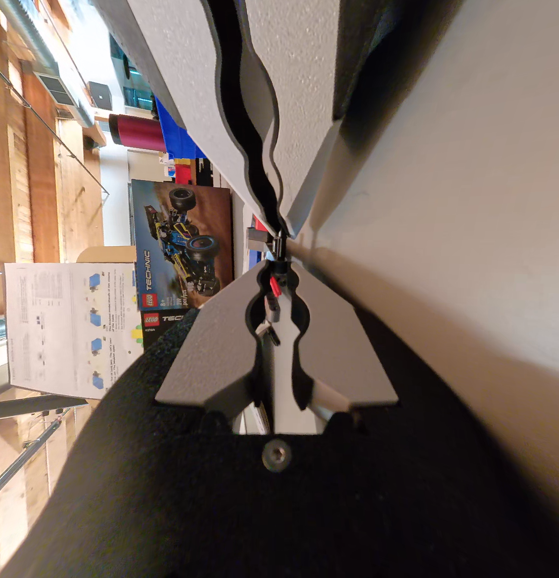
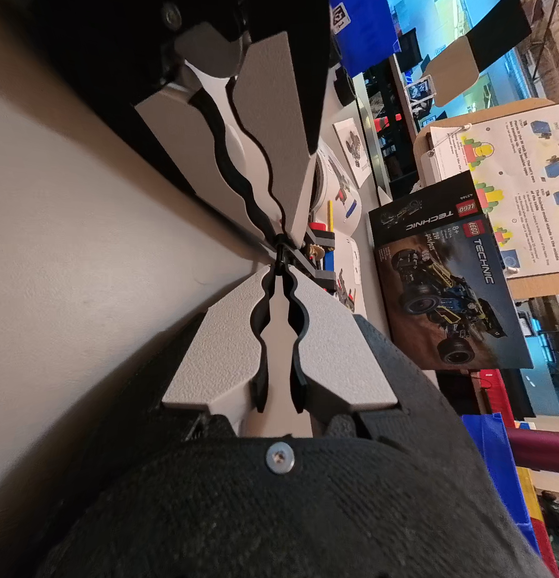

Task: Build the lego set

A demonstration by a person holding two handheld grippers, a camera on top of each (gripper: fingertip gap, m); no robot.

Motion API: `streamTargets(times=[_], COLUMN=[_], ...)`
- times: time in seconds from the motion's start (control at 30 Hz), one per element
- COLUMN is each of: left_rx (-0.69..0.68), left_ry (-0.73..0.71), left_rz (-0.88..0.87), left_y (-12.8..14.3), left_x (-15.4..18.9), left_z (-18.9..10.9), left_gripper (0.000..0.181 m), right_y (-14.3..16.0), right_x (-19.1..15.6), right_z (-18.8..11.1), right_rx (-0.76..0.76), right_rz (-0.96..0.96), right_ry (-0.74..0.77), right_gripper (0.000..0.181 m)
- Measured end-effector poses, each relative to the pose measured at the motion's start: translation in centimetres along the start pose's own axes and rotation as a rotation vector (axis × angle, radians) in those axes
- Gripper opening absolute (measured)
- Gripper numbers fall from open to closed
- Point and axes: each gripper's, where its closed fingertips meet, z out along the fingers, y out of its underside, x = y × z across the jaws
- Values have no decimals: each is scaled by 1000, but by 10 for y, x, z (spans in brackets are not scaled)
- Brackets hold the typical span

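Observation:
Both views are turned sideways. My two grippers meet tip to tip just above the white table (image 2: 84, 219). My left gripper (image 1: 279, 266) is shut on a small black Technic piece (image 1: 278, 247) with a red pin (image 1: 274, 286) and a grey part (image 1: 273, 309) showing between its fingers. My right gripper (image 2: 279, 269) is shut on the other end of the same black piece (image 2: 280, 253). Each gripper shows opposite in the other's view, the right gripper (image 1: 279, 233) and the left gripper (image 2: 281, 236). A partly built model (image 2: 323, 256) of grey beams with red, blue and yellow parts lies just behind the tips.
The set's box (image 2: 444, 281) stands behind the model, also in the left wrist view (image 1: 181, 247). A printed sheet on cardboard (image 2: 522, 187) is beside it. An open instruction booklet (image 2: 340, 187) lies on the table. A blue bin (image 1: 175, 131) and a maroon bottle (image 1: 137, 131) stand farther off.

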Motion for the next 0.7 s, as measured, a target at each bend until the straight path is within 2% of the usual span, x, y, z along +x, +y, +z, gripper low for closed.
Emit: streamTargets(times=[0.2,0.53,0.7], left_rx=[30,97,83], left_ry=[-50,-23,-15], left_rz=[43,25,46], left_y=[-2,-4,-5], left_x=[-9,-10,-7], left_z=[0,1,2], left_gripper=[6,5,5], right_y=[-1,-1,1], right_x=[4,5,2], right_z=[-1,0,2], right_rx=[0,-18,-67], right_rz=[37,66,33], right_ry=[14,16,19], right_gripper=[3,3,3])
